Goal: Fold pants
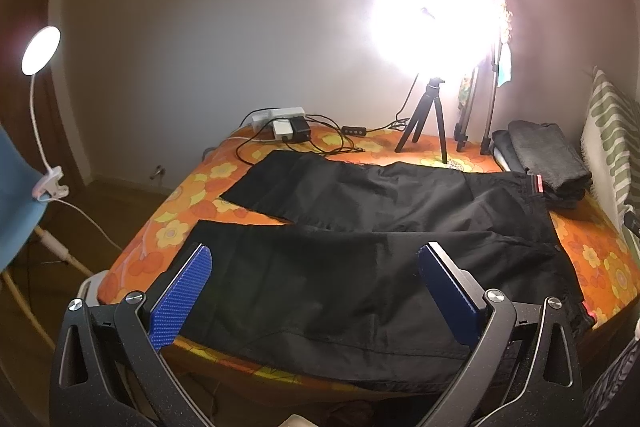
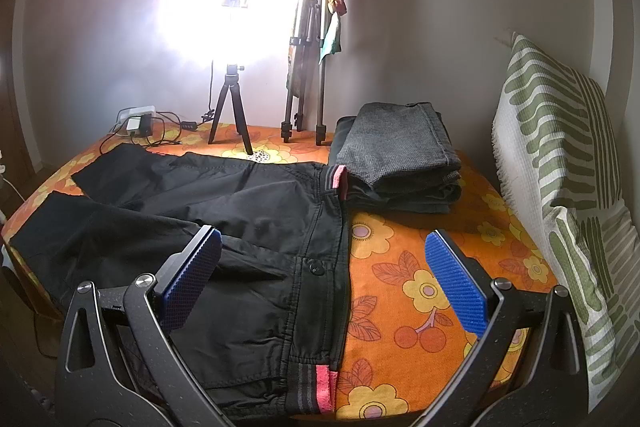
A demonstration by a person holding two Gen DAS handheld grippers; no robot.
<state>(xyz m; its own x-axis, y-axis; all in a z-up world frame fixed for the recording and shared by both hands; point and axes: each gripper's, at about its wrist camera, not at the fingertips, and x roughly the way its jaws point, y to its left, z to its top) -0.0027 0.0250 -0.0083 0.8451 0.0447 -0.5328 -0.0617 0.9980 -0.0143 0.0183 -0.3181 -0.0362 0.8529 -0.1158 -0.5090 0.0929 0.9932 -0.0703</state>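
Note:
Black pants (image 1: 360,227) lie spread flat on the orange flowered bed cover (image 1: 176,219), legs pointing left, waistband to the right. In the right wrist view the pants (image 2: 224,211) show a waistband (image 2: 336,259) with pink tabs and a button. My left gripper (image 1: 314,259) hovers open above the near leg, blue pads wide apart, nothing between them. My right gripper (image 2: 322,247) is open over the waistband's near end, one pad over the fabric, the other over the bed cover (image 2: 404,267).
A stack of folded grey clothes (image 2: 400,151) sits beyond the waistband. A striped pillow (image 2: 568,163) leans at the right. A bright lamp on a small tripod (image 2: 230,107), a taller tripod (image 2: 304,67) and a power strip with cables (image 1: 284,127) stand along the far edge.

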